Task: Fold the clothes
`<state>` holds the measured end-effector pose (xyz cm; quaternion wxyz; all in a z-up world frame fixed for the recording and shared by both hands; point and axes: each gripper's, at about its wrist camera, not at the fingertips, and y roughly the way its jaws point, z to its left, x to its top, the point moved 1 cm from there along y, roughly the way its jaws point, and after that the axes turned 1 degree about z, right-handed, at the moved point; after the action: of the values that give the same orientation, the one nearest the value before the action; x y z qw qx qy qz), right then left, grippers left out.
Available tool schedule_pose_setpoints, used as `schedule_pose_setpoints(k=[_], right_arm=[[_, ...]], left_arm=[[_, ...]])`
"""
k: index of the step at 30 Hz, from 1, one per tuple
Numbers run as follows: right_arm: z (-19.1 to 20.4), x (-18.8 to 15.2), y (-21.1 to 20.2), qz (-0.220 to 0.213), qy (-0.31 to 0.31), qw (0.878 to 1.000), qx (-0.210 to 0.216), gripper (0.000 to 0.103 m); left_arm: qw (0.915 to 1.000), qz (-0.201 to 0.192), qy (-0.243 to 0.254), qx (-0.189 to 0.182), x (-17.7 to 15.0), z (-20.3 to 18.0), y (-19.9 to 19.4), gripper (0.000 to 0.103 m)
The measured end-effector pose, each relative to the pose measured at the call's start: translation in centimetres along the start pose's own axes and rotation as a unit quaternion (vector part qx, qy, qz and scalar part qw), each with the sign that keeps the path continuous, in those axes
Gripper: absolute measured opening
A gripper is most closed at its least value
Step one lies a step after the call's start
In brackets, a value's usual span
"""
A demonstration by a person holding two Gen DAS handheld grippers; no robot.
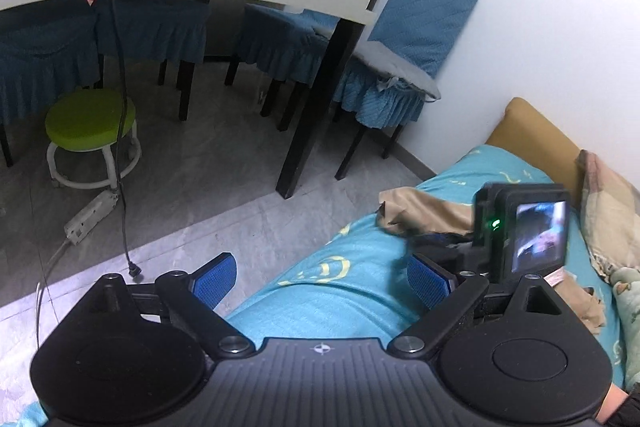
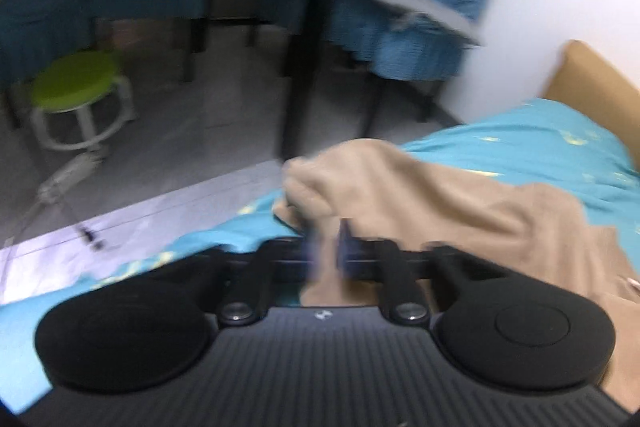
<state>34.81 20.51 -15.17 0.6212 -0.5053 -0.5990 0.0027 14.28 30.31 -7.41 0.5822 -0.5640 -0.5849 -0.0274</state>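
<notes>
A tan garment (image 2: 420, 187) lies rumpled on a bed with a turquoise sheet (image 2: 520, 135). My right gripper (image 2: 327, 247) is shut on a fold of the tan garment near the bed's left edge; this view is blurred by motion. In the left wrist view my left gripper (image 1: 322, 281) is open and empty above the turquoise sheet (image 1: 344, 291). The right gripper's body and camera screen (image 1: 528, 231) show to its right, in front of the tan garment (image 1: 424, 211).
A pillow and other cloth (image 1: 612, 219) lie at the bed's right side by the white wall. Left of the bed is grey floor with a green stool (image 1: 90, 123), a power strip (image 1: 90, 215), a hanging cable, and a table with blue-covered chairs (image 1: 400, 39).
</notes>
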Motion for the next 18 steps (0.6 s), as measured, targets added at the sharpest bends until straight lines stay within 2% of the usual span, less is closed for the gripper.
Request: schedule_pose_setpoints(k=[3, 5, 7, 9, 12, 15, 18], right_arm=[[-1.1, 0.2, -3.0, -0.069, 0.012, 0.997, -0.045, 0.008], [-3.4, 0.1, -6.0, -0.114, 0.058, 0.989, -0.072, 0.008], [-7.0, -1.5, -8.9, -0.140, 0.124, 0.976, -0.108, 0.008], [-10.6, -3.2, -11.7, -0.165, 0.190, 0.957, -0.142, 0.008], [-16.0, -5.8, -15.9, -0.199, 0.287, 0.917, -0.192, 0.008], [-21.3, -11.9, -16.9, -0.175, 0.392, 0.874, -0.226, 0.008], [-23.4, -16.7, -16.3, -0.132, 0.444, 0.857, -0.226, 0.008]], left_arm=[[0.9999, 0.010, -0.007, 0.000, -0.5, 0.0, 0.3, 0.094], [0.9998, 0.015, -0.005, -0.016, -0.8, -0.1, 0.1, 0.094], [0.9996, 0.012, 0.006, -0.023, -1.3, -0.7, -0.5, 0.094], [0.9993, 0.010, 0.017, -0.032, -1.8, -1.3, -1.0, 0.094], [0.9984, 0.021, 0.035, -0.038, -2.8, -2.3, -1.2, 0.094], [0.9969, 0.029, 0.059, -0.044, -3.9, -3.6, -1.2, 0.094], [0.9943, 0.028, 0.090, -0.050, -4.9, -5.0, -0.8, 0.094]])
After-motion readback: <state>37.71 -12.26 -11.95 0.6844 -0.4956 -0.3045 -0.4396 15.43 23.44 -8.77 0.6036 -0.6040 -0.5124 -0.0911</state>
